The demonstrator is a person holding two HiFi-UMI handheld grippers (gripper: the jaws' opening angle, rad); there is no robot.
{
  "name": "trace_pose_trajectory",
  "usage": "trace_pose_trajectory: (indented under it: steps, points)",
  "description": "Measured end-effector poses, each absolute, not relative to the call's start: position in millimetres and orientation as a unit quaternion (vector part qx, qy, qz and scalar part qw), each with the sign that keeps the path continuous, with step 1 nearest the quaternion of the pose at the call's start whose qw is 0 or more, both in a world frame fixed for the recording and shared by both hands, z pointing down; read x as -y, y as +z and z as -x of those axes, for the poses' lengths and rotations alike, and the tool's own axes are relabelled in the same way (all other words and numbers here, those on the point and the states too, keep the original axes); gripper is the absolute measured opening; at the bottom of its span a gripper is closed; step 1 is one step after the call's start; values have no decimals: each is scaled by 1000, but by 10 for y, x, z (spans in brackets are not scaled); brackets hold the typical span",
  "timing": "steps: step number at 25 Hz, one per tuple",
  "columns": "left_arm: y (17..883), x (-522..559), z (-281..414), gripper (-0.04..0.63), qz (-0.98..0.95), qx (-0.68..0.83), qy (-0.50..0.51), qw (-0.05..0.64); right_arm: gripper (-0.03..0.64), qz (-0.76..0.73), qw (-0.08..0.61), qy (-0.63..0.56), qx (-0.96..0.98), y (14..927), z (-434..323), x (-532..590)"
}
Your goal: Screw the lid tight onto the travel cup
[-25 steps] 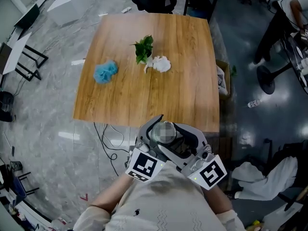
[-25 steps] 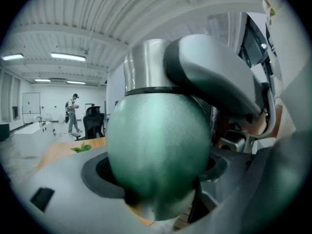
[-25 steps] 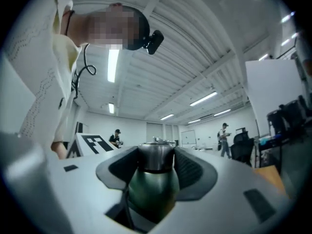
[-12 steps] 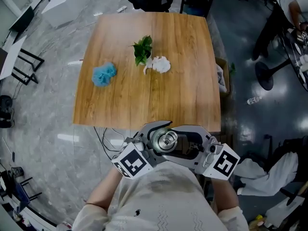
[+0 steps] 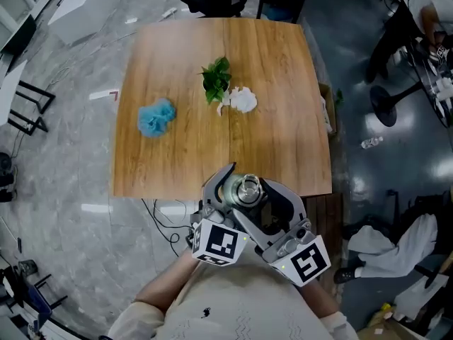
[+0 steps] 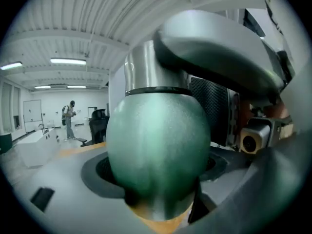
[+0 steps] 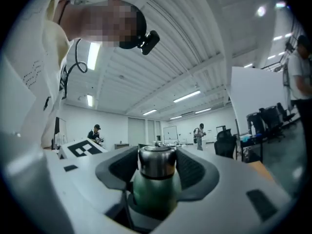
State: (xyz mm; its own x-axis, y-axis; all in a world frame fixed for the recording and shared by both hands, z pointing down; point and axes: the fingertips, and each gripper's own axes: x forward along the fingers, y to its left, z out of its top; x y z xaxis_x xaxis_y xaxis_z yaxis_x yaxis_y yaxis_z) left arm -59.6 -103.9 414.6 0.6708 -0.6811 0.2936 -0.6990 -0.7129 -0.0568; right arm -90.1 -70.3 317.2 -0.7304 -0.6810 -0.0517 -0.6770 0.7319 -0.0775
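Note:
The travel cup (image 5: 246, 188) is held upright just off the near edge of the wooden table (image 5: 177, 168), between both grippers. My left gripper (image 5: 230, 191) is shut on its green body (image 6: 156, 145), which fills the left gripper view. The steel lid (image 7: 157, 162) sits on top of the green body (image 7: 155, 195). My right gripper (image 7: 157, 177) is shut on that lid, a black pad (image 7: 121, 167) against each side. In the left gripper view the right gripper's grey jaw wraps the steel lid (image 6: 156, 67). The head view shows the right gripper (image 5: 263, 195) reaching in from the right.
On the table lie a blue fluffy ball (image 5: 156, 117), a green leafy sprig (image 5: 216, 78) and a white crumpled piece (image 5: 243, 100). Cables (image 5: 166, 214) trail on the floor under the near edge. A white heap (image 5: 382, 239) lies on the floor at the right.
Both grippers and the cup have moved toward the table's near edge. The two marker cubes have drawn closer together. The grip on the cup looks the same.

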Motion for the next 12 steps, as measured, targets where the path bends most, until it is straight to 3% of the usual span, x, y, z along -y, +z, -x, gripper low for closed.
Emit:
trace_pose_trajectory:
  steps: [5,12]
  points:
    - [4191,1034,782,403,-937,319,135,45,239,361,35,-27,-932,3230,1206,780]
    - [4218,1246,1385,403,-930,343,111,79,239,371,109,-20,-922,3035,1201,734]
